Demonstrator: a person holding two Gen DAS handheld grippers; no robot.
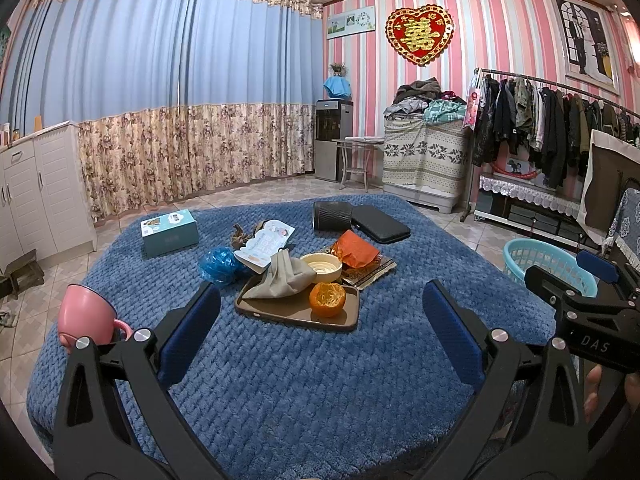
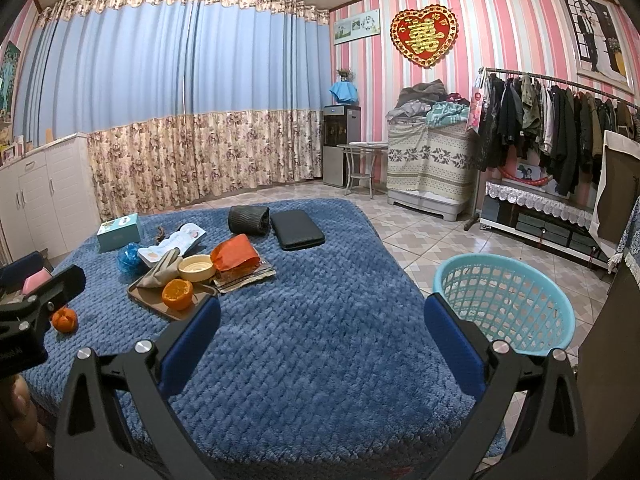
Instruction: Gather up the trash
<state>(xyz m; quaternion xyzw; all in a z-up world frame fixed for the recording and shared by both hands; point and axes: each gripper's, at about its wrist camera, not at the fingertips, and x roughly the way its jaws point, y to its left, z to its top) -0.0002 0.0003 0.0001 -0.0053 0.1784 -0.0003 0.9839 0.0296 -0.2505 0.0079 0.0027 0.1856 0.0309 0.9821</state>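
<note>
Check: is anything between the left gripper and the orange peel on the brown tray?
Nothing visible. The left gripper is open, with only bare blue blanket before the orange peel, which sits on the brown tray's near edge.

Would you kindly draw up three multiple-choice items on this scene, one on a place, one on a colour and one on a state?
1. Where does the hollowed orange peel lie?
A. in the basket
B. on the brown tray
C. on the teal box

2. What colour is the mesh basket?
A. light blue
B. red
C. black

3. How do the two claws stand?
A. both shut on trash
B. left shut on the cup, right open
C. both open and empty

Answers:
1. B: the peel sits on the tray's near corner, beside the grey cloth.
2. A: its rim and lattice wall are light blue, on the tiled floor beside the blue blanket.
3. C: the left claw and right claw each show spread blue fingers with only blanket between.
</note>
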